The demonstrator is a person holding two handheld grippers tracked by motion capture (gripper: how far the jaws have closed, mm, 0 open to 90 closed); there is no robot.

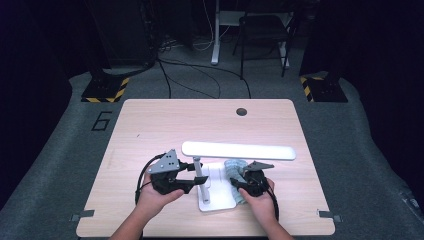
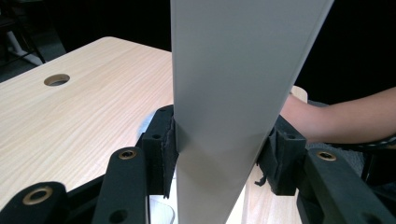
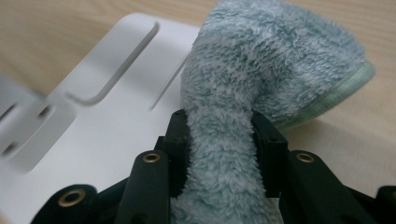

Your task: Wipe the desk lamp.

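High view: white flat-armed desk lamp (image 1: 239, 150) on the table, left gripper (image 1: 196, 181) at its stem, right gripper (image 1: 239, 186) over the base.
Left gripper view: jaws clamped on the lamp's upright arm (steadying it).
Right gripper view: jaws pinching a fluffy grey-blue cloth (image 3: 261, 74), which lies ahead across the white base (image 3: 107, 126).

The light wooden table (image 1: 150, 125) has a round cable hole (image 1: 241, 111) near its far edge and small metal brackets (image 1: 81, 216) at its near corners. It stands on grey carpet (image 1: 60, 145) marked with a dark figure six (image 1: 102, 121) to the left. Farther back, black cables (image 1: 200, 75) trail across the floor between two stand bases edged in yellow and black stripes (image 1: 105, 90), with a dark chair (image 1: 265, 35) and a white desk leg (image 1: 216, 35) behind.
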